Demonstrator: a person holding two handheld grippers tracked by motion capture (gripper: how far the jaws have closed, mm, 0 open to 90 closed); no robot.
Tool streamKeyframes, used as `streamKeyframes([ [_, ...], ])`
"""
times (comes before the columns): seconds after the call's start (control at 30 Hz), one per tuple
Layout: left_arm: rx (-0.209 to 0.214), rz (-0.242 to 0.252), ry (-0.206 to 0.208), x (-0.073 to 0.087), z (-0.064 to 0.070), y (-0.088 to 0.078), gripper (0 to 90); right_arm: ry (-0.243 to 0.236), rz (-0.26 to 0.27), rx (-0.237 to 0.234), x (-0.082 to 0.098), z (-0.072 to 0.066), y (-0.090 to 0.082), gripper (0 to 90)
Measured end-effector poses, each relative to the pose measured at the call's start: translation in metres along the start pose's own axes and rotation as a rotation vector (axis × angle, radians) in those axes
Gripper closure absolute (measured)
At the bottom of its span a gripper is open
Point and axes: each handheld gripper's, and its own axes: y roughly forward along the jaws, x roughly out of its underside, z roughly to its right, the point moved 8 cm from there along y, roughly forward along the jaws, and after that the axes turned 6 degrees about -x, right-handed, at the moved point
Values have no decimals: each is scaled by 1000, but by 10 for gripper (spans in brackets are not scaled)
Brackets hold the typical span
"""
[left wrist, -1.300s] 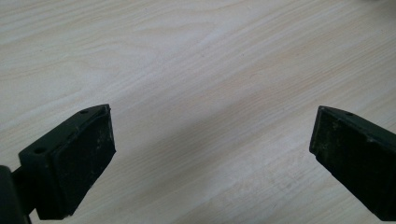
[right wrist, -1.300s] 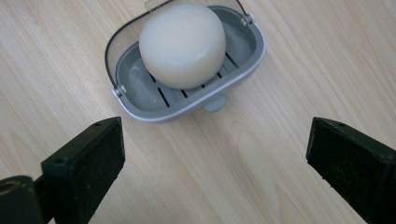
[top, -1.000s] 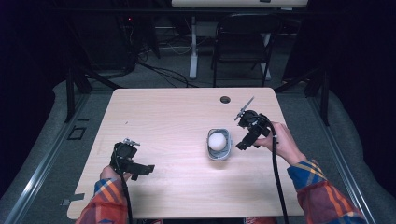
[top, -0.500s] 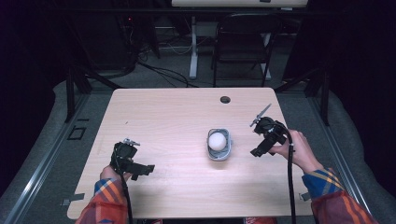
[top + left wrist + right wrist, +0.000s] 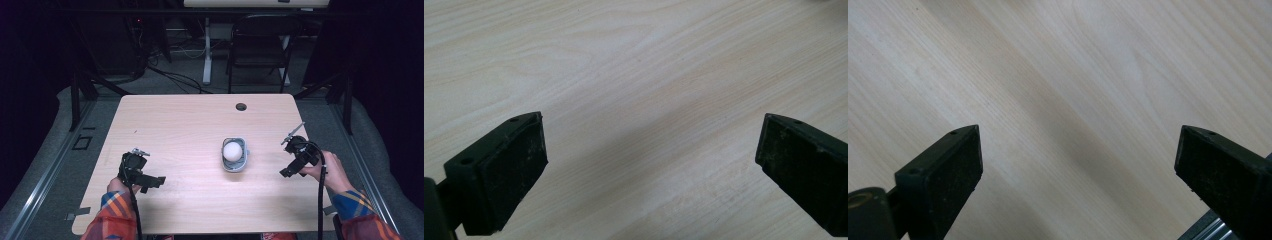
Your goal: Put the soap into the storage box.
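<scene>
At the near edge of the pale wooden worktop (image 5: 190,130), two plaid sleeves (image 5: 112,222) reach in from six o'clock. The left hand-held gripper (image 5: 155,181) rests low at about eight o'clock, its jaws spread wide over bare wood; in the left gripper view the two black pads (image 5: 514,172) stand far apart with nothing between them. The right hand-held gripper (image 5: 286,173) hangs at about four o'clock, near the worktop's right edge, a black cable (image 5: 320,200) trailing back toward the person. Its jaws are likewise released: the right gripper view shows both pads (image 5: 955,172) well apart, only wood grain between them and a strip of metal rail (image 5: 1210,231) at the lower right corner.

Between the two, slightly right of centre, sits a small grey cup (image 5: 234,160) with a white ball (image 5: 232,150) in it, well apart from either gripper. Farther off, at twelve o'clock, a round cable hole (image 5: 241,106) marks the worktop's far edge. Beyond it stand a dark folding chair (image 5: 257,55) and a white post (image 5: 207,50) on the grey floor.
</scene>
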Motion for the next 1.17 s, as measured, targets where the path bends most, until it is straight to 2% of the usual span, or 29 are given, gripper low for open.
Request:
streamKeyframes([
  [0.23, 0, 1, 0, 0, 0, 0, 1, 36, -9, -19, 19, 3, 8, 50],
  [0.3, 0, 2, 0, 0, 0, 0, 1, 32, -33, -23, 27, 4, 9, 51],
  [0.33, 0, 1, 0, 0, 0, 0, 1, 60, -14, -24, 32, 3, 12, 51],
  [0.57, 0, -1, 4, 0, 0, 0, 1, 75, -23, -33, 51, 4, 19, 57],
  [0.6, 0, 0, 6, 0, 0, 0, 1, 71, -54, -38, 58, 5, 19, 58],
  [0.63, 0, 0, 6, 0, 0, 0, 1, 136, 32, -52, 56, 1, 25, 58],
  [0.7, -1, 1, 8, 0, 0, -1, 1, 137, 33, -49, 59, 3, 26, 58],
  [0.73, -2, 2, 9, 0, 1, -1, 1, 101, -52, -51, 66, 7, 22, 59],
  [0.77, -2, 2, 9, 0, 1, -1, 1, 94, -69, -43, 68, 9, 22, 59],
  [0.8, -1, 0, 10, 0, 1, 0, 1, 134, -17, -47, 66, 7, 25, 59],
  [0.87, 0, -2, 10, 0, 1, 0, 1, 141, -4, -43, 66, 7, 25, 60],
  [0.9, 1, -3, 11, 0, 1, 0, 1, 38, -151, -31, 71, 15, 13, 61],
  [0.93, 2, -3, 11, 0, 1, 0, 1, 131, -13, -46, 65, 8, 23, 61],
  [1.0, 2, -3, 9, 0, 1, 0, 1, 115, -38, -42, 66, 9, 23, 61],
  [1.1, 2, -4, 11, 0, 1, 0, 1, 124, -24, -49, 65, 7, 25, 61],
  [1.13, 2, -4, 10, 0, 1, 0, 1, 107, -42, -46, 65, 8, 23, 62],
  [1.17, 2, -4, 10, 0, 1, 0, 1, 121, -18, -43, 64, 7, 24, 63],
])
